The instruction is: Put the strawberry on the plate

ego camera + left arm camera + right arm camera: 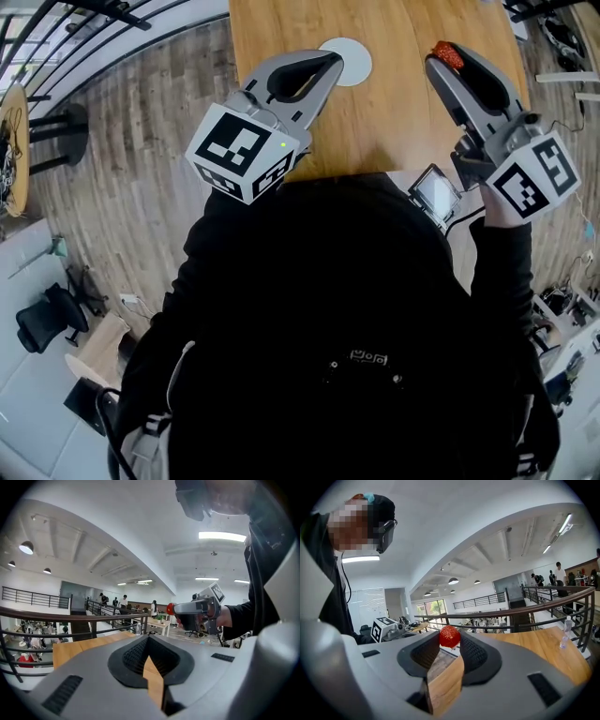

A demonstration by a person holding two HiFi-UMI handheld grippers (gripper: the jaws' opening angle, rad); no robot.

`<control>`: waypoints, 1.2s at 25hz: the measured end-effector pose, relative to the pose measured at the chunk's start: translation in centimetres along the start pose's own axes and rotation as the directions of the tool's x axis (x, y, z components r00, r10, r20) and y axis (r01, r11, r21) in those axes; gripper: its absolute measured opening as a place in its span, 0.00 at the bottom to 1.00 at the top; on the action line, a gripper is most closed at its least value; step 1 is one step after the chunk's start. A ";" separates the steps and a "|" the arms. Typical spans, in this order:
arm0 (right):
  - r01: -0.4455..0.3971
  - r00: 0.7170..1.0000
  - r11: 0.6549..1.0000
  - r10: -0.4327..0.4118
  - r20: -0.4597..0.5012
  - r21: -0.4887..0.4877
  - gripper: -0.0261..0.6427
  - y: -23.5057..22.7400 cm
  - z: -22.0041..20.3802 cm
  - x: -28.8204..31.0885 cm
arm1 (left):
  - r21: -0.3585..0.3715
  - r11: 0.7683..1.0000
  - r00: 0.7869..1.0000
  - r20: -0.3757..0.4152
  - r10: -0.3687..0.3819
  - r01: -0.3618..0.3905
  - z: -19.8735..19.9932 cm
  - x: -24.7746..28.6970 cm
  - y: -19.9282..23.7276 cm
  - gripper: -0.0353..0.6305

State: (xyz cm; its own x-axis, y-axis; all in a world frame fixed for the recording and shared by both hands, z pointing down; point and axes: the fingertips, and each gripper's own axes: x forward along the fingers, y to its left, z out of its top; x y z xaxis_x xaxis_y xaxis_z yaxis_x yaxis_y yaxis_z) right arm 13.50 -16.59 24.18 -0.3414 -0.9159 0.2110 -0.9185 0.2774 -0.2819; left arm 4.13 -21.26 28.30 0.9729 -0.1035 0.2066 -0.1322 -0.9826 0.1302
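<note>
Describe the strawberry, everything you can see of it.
The strawberry is small, rounded and bright red, with a dimpled, slightly glossy skin. A pale patch shows on its underside, and no green top can be made out. It is pinched at the very tips of the right gripper, with a dark ribbed pad pressing on each side. It is held above the wooden table, to the right of the white plate and not on it. Nothing else touches it.

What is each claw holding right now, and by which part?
The right claw pinches the strawberry by its sides, at the jaw tips. The left claw holds nothing.
</note>
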 end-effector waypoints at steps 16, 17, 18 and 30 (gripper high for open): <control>-0.080 0.992 0.997 0.079 -0.095 -0.014 0.26 0.3 -0.1 1.9 | 0.139 0.989 0.996 -0.071 0.060 -0.050 0.6 -0.5 -0.6 0.06; -0.086 0.991 0.996 0.084 -0.102 -0.018 0.26 0.4 -0.7 1.9 | 0.116 0.992 0.996 -0.064 0.060 -0.052 0.0 -0.6 -0.9 0.06; -0.091 0.990 0.995 0.088 -0.108 -0.025 0.25 0.4 -1.3 1.7 | 0.095 0.994 0.996 -0.061 0.061 -0.055 -0.6 -0.6 -1.2 0.06; -0.156 0.976 0.987 0.161 -0.147 0.045 0.26 -0.9 -2.9 4.0 | 0.023 0.989 0.985 -0.090 0.151 -0.149 -2.1 -1.9 0.4 0.06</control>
State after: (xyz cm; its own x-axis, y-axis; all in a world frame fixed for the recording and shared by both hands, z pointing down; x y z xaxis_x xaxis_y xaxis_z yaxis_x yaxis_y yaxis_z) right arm 12.42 -19.69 27.97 -0.5108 -0.8065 0.2977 -0.8438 0.4040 -0.3532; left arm 1.88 -21.13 29.98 0.9210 -0.2361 0.3100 -0.2714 -0.9595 0.0757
